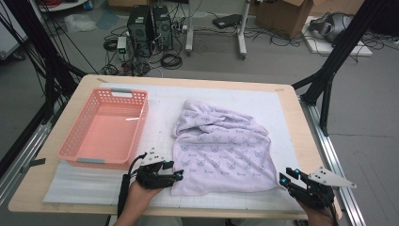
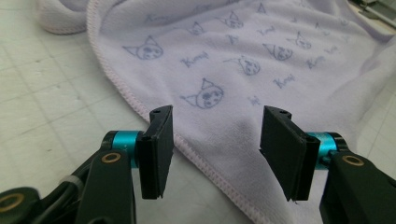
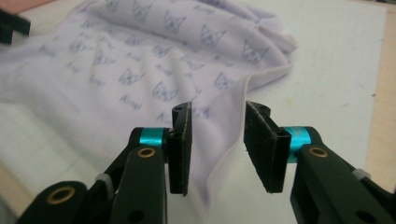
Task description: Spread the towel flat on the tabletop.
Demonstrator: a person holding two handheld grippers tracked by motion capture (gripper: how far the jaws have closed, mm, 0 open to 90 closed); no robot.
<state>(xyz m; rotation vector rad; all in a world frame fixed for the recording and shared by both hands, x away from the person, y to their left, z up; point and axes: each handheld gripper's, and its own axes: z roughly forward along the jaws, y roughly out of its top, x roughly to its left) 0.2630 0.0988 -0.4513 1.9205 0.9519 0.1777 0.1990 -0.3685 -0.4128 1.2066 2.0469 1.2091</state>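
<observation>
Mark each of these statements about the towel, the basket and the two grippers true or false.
1. The pink basket holds the towel. False: the lavender towel lies on the white mat, right of the basket.
2. The left gripper has its jaws open at the towel's hemmed edge. True.
3. The right gripper is shut on the towel. False: its jaws are apart, with the towel's corner between them.
4. The towel is printed with cat faces. True.
5. The towel is spread flat. False: its far part is bunched.

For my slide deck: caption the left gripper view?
Open left tool poised over the stitched edge of a lilac cat-print towel.
</observation>
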